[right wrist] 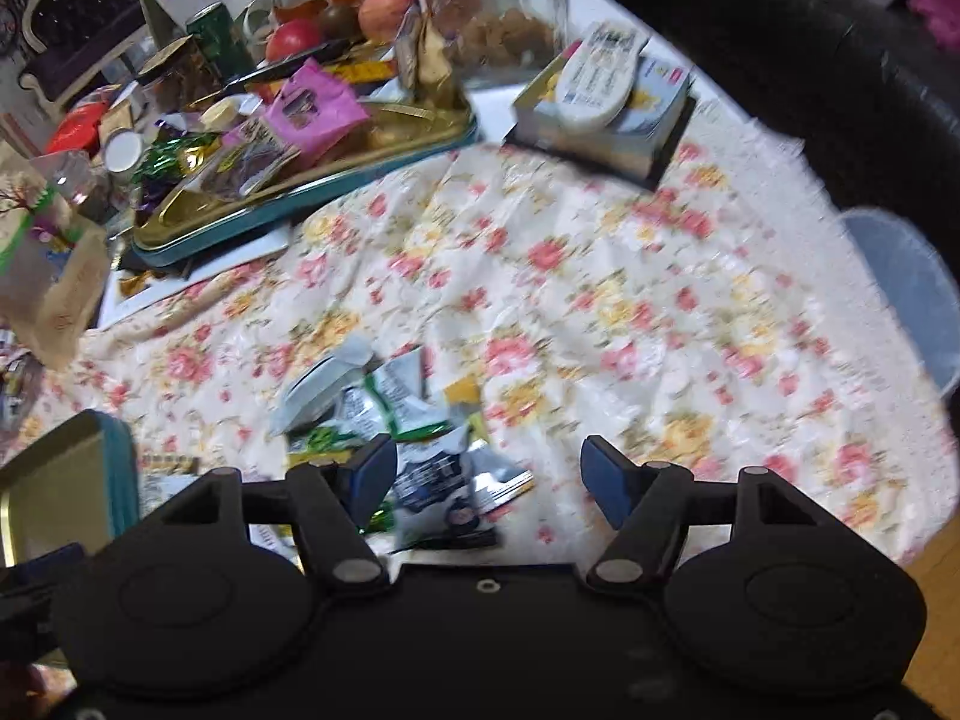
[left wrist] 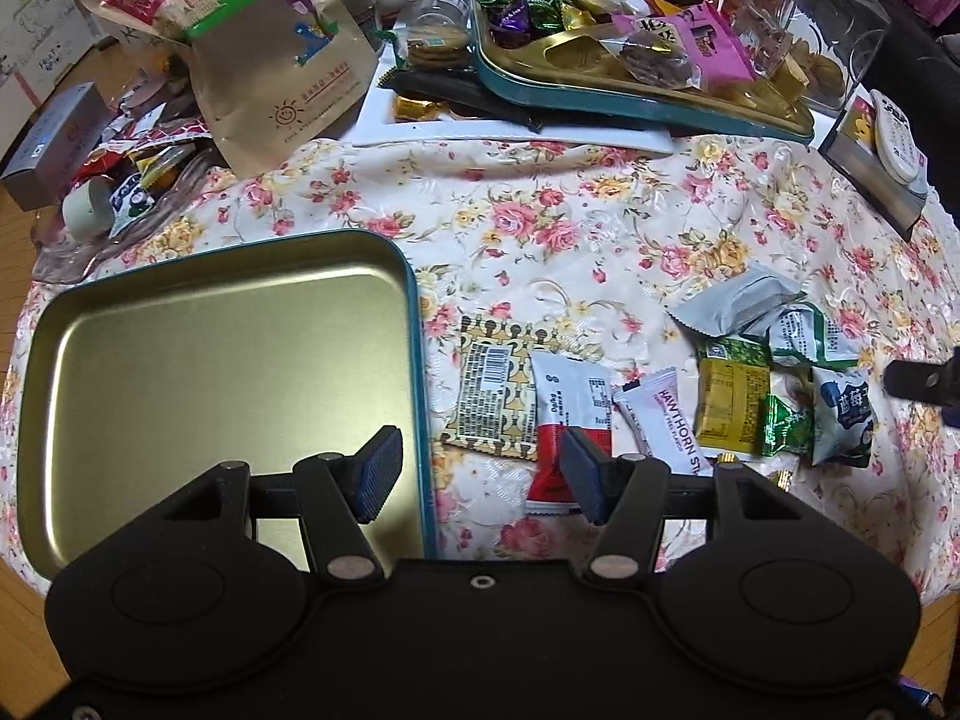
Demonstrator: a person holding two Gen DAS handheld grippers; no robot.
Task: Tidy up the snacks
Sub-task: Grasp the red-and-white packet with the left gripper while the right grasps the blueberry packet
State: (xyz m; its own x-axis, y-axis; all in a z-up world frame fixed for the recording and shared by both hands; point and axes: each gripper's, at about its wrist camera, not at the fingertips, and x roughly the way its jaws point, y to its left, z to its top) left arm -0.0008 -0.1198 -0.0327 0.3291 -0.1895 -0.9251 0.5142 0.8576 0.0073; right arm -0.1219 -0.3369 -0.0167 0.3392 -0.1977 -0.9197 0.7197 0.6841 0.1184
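An empty gold tin tray with a teal rim (left wrist: 216, 372) lies on the floral tablecloth at the left; its corner shows in the right wrist view (right wrist: 72, 468). Loose snack packets lie to its right: a patterned gold packet (left wrist: 498, 396), a red and white packet (left wrist: 567, 420), a Hawthorn stick (left wrist: 666, 420), a yellow packet (left wrist: 729, 402) and a blue and white packet (left wrist: 846, 414). My left gripper (left wrist: 480, 474) is open and empty above the tray's right rim and the red packet. My right gripper (right wrist: 489, 480) is open and empty above the packet pile (right wrist: 420, 438).
A second teal tray (left wrist: 630, 72) full of sweets stands at the back on a white board. A brown paper bag (left wrist: 270, 60), a glass jar (left wrist: 822, 18), a remote on a box (left wrist: 894, 138) and apples sit around it. A clear plastic tub (right wrist: 906, 294) is at the right edge.
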